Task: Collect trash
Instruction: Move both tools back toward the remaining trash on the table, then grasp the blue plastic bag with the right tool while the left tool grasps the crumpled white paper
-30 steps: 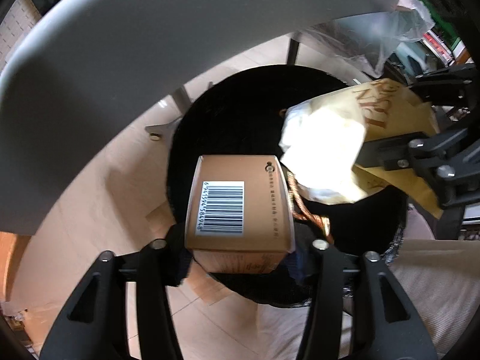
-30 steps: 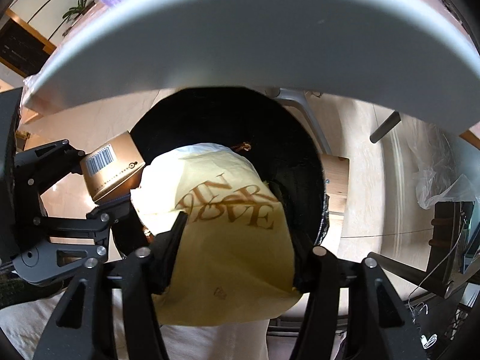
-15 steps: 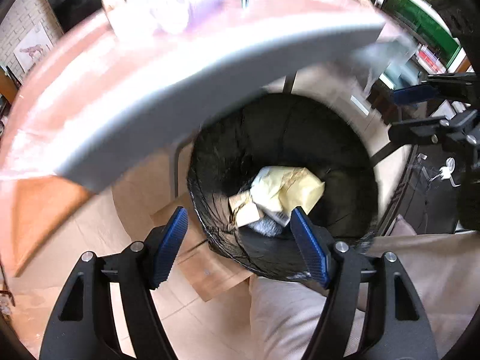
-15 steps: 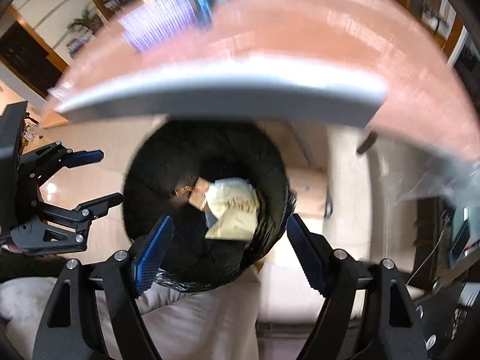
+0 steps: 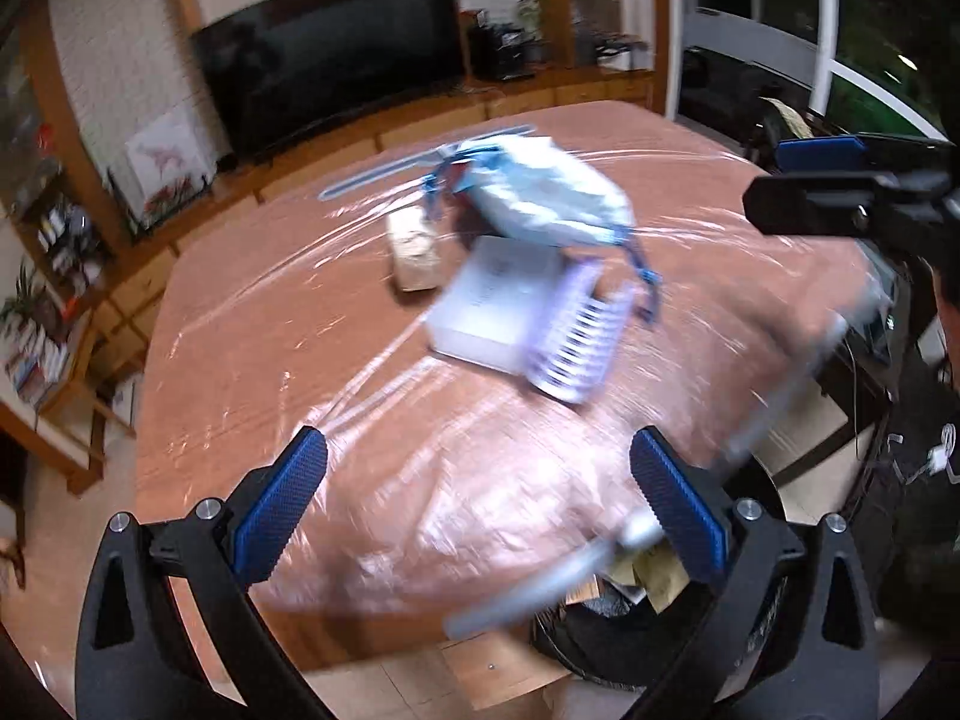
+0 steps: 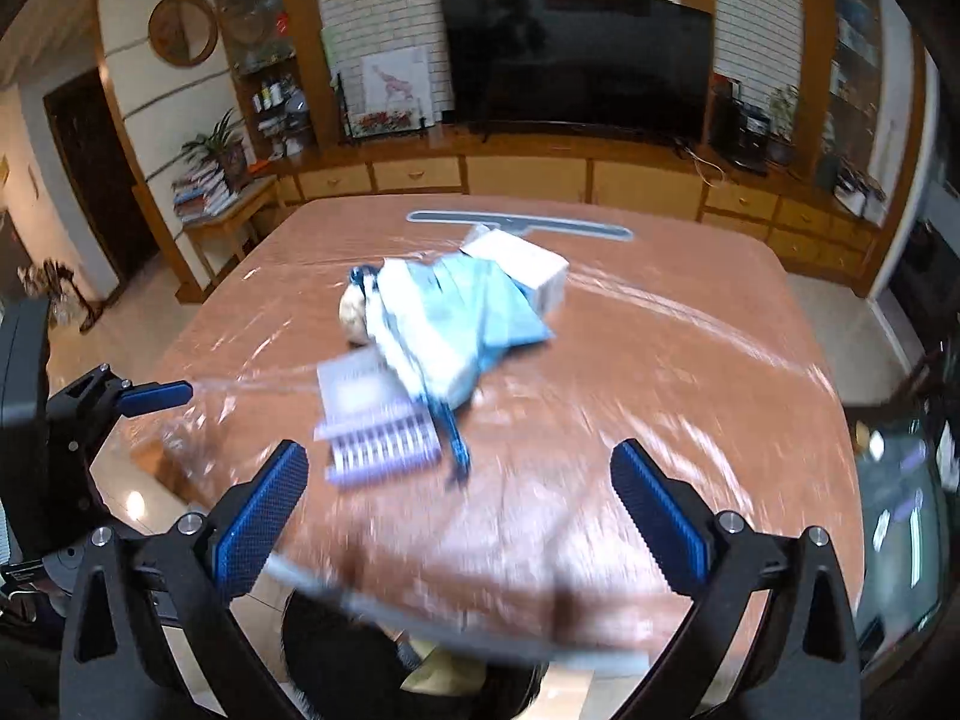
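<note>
On the table ahead of me a crumpled bag lies across a flat box, with another box behind it. The bin stands below the table's near edge, trash inside it. A television stands beyond the table.

Left tool, right tool: jaws opening, apparently empty

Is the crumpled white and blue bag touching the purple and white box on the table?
Touching. In the right wrist view the crumpled white and blue bag lies over the far edge of the purple and white box, no gap between them on the table.
</note>
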`<state>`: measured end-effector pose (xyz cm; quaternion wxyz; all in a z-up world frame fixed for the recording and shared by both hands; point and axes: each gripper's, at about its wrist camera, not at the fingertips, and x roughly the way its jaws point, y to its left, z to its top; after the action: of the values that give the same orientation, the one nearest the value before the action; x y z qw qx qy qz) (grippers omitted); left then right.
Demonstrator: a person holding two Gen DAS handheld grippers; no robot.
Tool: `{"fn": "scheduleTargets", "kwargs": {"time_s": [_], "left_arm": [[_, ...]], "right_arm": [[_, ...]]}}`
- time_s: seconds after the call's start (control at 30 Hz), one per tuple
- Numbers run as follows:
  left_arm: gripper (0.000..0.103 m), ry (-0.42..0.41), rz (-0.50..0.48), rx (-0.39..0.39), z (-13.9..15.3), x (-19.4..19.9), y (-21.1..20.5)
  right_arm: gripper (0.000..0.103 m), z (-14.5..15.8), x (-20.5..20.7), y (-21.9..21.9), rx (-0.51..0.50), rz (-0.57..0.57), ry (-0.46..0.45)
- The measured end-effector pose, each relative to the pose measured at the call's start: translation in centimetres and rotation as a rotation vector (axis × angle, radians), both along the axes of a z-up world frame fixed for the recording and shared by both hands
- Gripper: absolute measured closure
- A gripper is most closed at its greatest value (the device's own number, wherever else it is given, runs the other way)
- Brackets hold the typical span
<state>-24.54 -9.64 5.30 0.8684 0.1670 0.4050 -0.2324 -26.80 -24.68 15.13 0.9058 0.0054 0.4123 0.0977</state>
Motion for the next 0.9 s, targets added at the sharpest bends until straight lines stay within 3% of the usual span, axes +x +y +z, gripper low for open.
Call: {"fn": "scheduleTargets", "kwargs": {"time_s": [0.27,0.43,0.6,0.9], "left_arm": [[0.002,0.011,0.061,-0.018,-0.6,6.8,0.9],[0.002,-0.006,0.046,-0.028,-0.3,9.2,0.4],[0.003,-0.010,0.022,-0.033,-0.4,11.2,-0.7],[0.023,0.038,-0.024,-0.010,-1.9,13.8,-2.4]], "right_arm": [[0.004,-1.8,8.1,2.9,0.024,-0.008,0.086],[0.004,-2.8,12.1,-0.1,0.352,-0.118,0.222],[0.004,-4.6,14.9,-1.4,0.348,-0.243,0.318],[0.012,-8.8,17.5,-1.6,0.475,-0.295,0.473]]}}
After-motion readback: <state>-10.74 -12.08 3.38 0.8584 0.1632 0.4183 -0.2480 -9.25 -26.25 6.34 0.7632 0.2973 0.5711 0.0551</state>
